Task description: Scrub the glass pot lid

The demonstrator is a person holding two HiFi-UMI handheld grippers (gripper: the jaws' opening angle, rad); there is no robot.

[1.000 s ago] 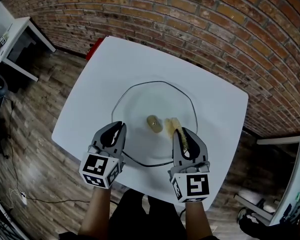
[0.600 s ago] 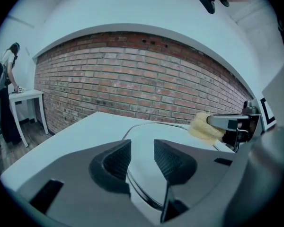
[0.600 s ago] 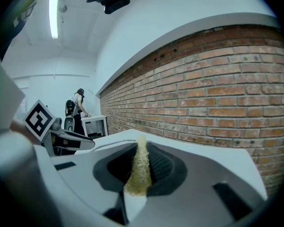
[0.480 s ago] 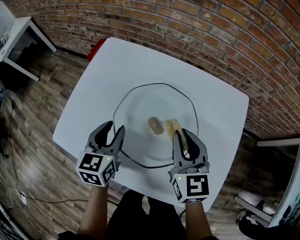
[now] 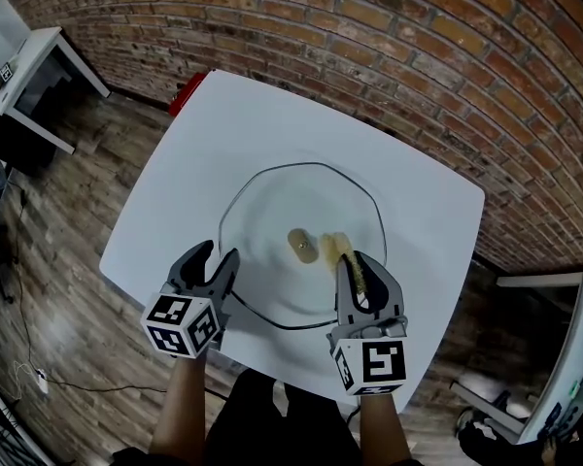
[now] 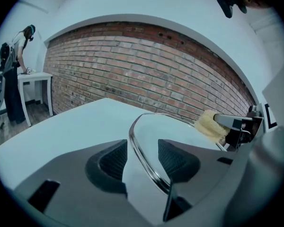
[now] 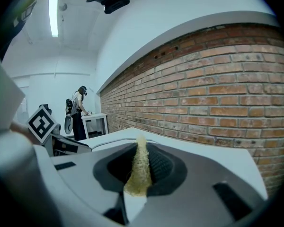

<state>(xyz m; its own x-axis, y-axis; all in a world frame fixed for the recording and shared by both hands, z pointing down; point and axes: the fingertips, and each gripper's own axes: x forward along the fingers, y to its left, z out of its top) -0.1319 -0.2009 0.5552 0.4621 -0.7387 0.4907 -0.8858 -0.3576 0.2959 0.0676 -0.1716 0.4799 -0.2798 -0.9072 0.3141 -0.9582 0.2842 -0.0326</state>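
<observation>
The glass pot lid [image 5: 272,212] sits flat mid-table [image 5: 199,144]; the left gripper [image 5: 217,257] has its jaws opening wide, the lid's near rim running between them, pads clear of it; the right gripper [image 5: 355,262] is clamped on a yellow scrubby sponge [image 5: 334,245] resting on the glass by the knob [image 5: 301,244].

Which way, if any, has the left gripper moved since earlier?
Yes: left gripper drew back leftward, away from the round glass pot lid centre, jaws opening astride its rim.

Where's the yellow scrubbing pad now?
In the head view, the scrubbing pad sits pinched in the right gripper, over the glass lid, just right of its knob.
</observation>
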